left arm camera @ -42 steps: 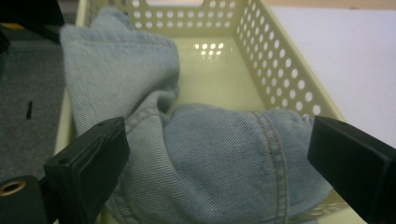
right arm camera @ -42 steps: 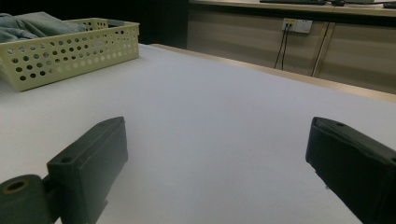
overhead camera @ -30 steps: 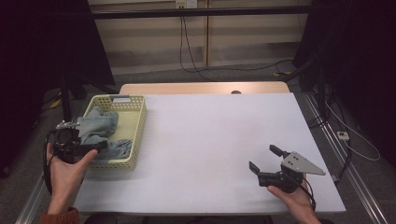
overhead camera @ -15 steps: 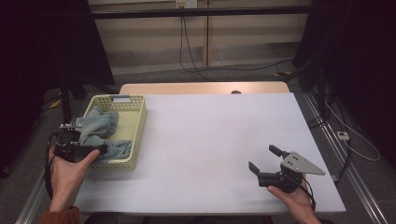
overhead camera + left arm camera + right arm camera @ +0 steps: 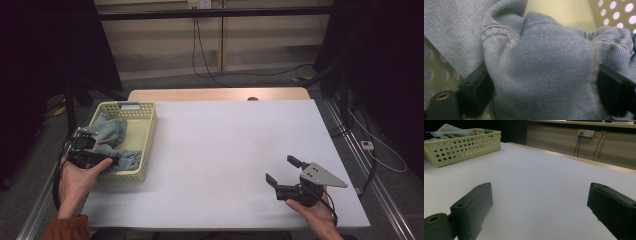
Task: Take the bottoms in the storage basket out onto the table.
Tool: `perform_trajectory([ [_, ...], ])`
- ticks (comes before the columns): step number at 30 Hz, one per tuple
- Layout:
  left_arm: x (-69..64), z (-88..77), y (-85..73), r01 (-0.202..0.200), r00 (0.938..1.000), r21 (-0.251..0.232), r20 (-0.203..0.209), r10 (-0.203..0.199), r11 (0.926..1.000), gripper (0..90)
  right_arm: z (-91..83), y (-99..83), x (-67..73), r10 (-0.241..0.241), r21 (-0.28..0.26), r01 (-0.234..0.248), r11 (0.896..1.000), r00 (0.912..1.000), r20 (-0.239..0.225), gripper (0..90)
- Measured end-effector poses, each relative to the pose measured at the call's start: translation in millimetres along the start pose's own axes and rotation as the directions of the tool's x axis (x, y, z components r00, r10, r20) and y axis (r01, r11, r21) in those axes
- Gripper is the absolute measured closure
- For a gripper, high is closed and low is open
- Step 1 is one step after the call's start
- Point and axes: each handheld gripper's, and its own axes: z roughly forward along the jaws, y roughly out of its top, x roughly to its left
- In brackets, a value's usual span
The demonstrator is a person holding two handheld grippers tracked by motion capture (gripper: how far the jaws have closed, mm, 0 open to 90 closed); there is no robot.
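Denim cloth (image 5: 541, 72) lying in yellow basket (image 5: 147, 125).
Left gripper (image 5: 107, 162) jaws just closing, pressing a denim fold between them; right gripper (image 5: 282, 172) resting on white table (image 5: 225, 140), jaws standing apart.

- High view: above the near edge of the desk (image 5: 220, 150), facing forward and down.
- Left gripper view: very close, inside the basket (image 5: 559, 10).
- Right gripper view: low over the desk's near right corner, sharing the basket (image 5: 461, 145) with both.

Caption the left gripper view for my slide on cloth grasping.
Left gripper jaws, just closing, straddle a fold of blue denim cloth in the yellow perforated basket.
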Motion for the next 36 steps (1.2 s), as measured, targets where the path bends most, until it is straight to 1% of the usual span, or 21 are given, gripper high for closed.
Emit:
perform_trajectory([
  [1,0.1,0.6,1.1,-0.009,1.0000,0.010,0.003,0.009,0.9999,15.4,0.0,0.0,0.0,0.000,0.000,0.000,1.000,1.0000,0.000,6.4],
  [2,-0.3,1.0,1.8,-0.015,0.9999,0.008,0.003,0.015,0.9999,18.9,0.3,0.0,-0.1,0.002,0.000,-0.002,1.000,1.0000,0.000,6.4],
  [3,-0.6,1.8,2.5,-0.020,0.9998,0.013,0.003,0.020,0.9997,25.7,0.6,0.0,-0.1,0.003,0.000,-0.003,1.000,1.0000,-0.001,6.4],
  [4,-1.7,2.6,2.9,-0.014,0.9999,0.012,0.002,0.014,0.9998,25.7,0.6,0.0,-0.1,0.003,0.000,-0.003,1.000,1.0000,-0.001,6.4],
  [5,-1.6,2.5,3.4,-0.023,0.9997,0.013,0.003,0.023,0.9997,28.9,0.5,0.0,0.0,0.002,0.000,-0.002,1.000,1.0000,-0.001,6.4],
  [6,-1.9,2.3,4.0,-0.027,0.9996,0.016,0.004,0.027,0.9995,34.8,0.2,0.0,0.0,0.001,0.000,-0.001,1.000,1.0000,0.000,6.4],
  [7,-2.3,2.0,4.2,-0.028,0.9996,0.016,0.005,0.028,0.9995,34.8,0.2,0.0,0.0,0.001,0.000,-0.001,1.000,1.0000,0.000,6.4],
  [8,-2.8,2.0,4.3,-0.033,0.9995,0.013,0.004,0.033,0.9994,40.1,0.2,-0.1,-0.3,0.003,0.000,-0.003,1.000,1.0000,0.001,6.5],
  [9,-3.4,1.8,4.1,-0.041,0.9991,0.008,0.001,0.041,0.9991,40.1,0.2,-0.1,-0.3,0.003,0.000,-0.003,1.000,1.0000,0.001,6.5],
  [11,-3.9,1.3,3.4,-0.051,0.9987,-0.002,-0.006,0.051,0.9987,46.0,0.2,-0.2,-0.5,0.002,0.001,-0.002,1.000,1.0000,0.002,6.5],
  [13,-4.8,1.2,2.5,-0.047,0.9988,-0.017,-0.014,0.047,0.9987,51.6,0.2,-0.1,-0.4,0.003,0.000,-0.003,1.000,1.0000,0.001,6.6],
  [14,-4.4,1.0,2.1,-0.054,0.9984,-0.022,-0.016,0.054,0.9983,53.8,0.2,-0.1,-0.4,0.003,0.001,-0.003,1.000,1.0000,0.001,6.6],
  [20,-8.1,-2.2,1.1,-0.086,0.9958,-0.041,-0.035,0.085,0.9954,59.4,0.5,0.0,-0.2,0.002,0.001,-0.002,1.000,1.0000,0.000,6.7],
  [23,-11.5,-4.6,-0.2,-0.095,0.9945,-0.077,-0.052,0.091,0.9925,61.3,0.3,-0.1,-0.5,0.003,0.001,-0.003,1.000,1.0000,0.001,6.7],
  [26,-13.1,-7.3,-1.2,-0.117,0.9921,-0.100,-0.058,0.111,0.9881,62.6,0.6,-0.1,-0.9,0.004,0.002,-0.004,1.000,1.0000,0.001,6.7],
  [30,-11.9,-14.1,-3.4,-0.123,0.9919,-0.155,-0.048,0.117,0.9802,65.4,0.6,0.0,-0.6,0.003,0.001,-0.003,1.000,1.0000,0.000,6.7],
  [31,-12.8,-15.2,-3.9,-0.116,0.9928,-0.172,-0.047,0.110,0.9782,66.1,0.6,-0.1,-0.7,0.004,0.002,-0.004,1.000,1.0000,0.000,6.7],
  [32,-12.5,-16.6,-3.9,-0.125,0.9919,-0.175,-0.047,0.118,0.9767,66.5,0.6,-0.1,-0.7,0.005,0.002,-0.005,1.000,1.0000,0.000,6.7],
  [34,-13.9,-18.7,-4.3,-0.134,0.9906,-0.200,-0.054,0.126,0.9706,66.8,0.5,-0.1,-0.8,0.004,0.002,-0.004,1.000,1.0000,0.001,6.7],
  [35,-14.2,-20.6,-4.3,-0.137,0.9903,-0.207,-0.052,0.129,0.9688,67.0,0.4,-0.1,-0.7,0.003,0.002,-0.003,1.000,1.0000,0.001,6.7],
  [36,-14.6,-22.4,-4.4,-0.141,0.9897,-0.221,-0.053,0.133,0.9649,67.3,0.4,-0.1,-0.7,0.003,0.001,-0.003,1.000,1.0000,0.000,6.7],
])
